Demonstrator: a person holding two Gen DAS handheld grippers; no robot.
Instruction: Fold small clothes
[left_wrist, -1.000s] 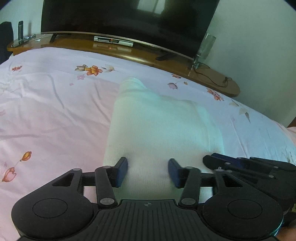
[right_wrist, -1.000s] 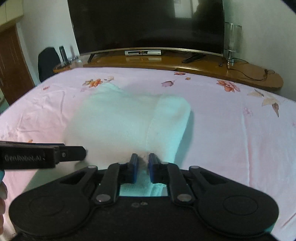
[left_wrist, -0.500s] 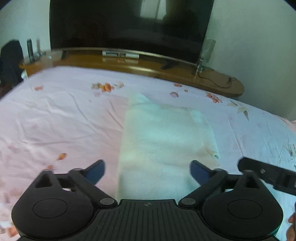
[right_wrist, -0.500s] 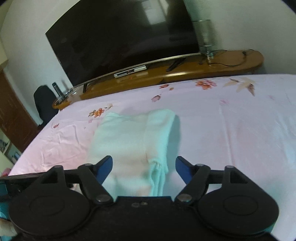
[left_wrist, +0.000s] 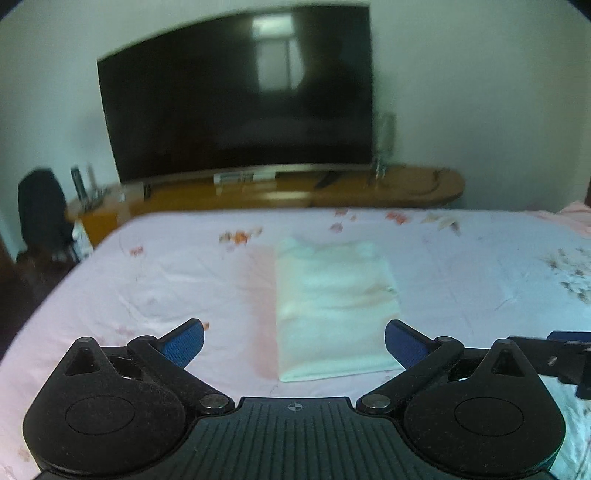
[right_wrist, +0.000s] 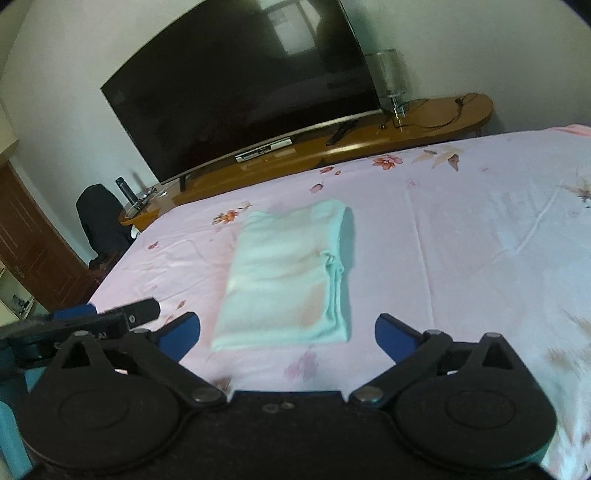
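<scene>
A pale mint-white garment lies folded into a neat rectangle on the pink floral bedsheet; it also shows in the right wrist view. My left gripper is wide open and empty, held back from the garment's near edge. My right gripper is wide open and empty too, just short of the garment's near edge. The right gripper's body shows at the right edge of the left wrist view, and the left gripper's body at the left of the right wrist view.
A large dark curved TV stands on a long wooden shelf past the far end of the bed. A glass lamp and cables sit on the shelf. A dark chair and a brown door are at the left.
Both grippers let go of the folded garment, opened wide and pulled back and up. The garment stays flat on the bed and looks farther away.
</scene>
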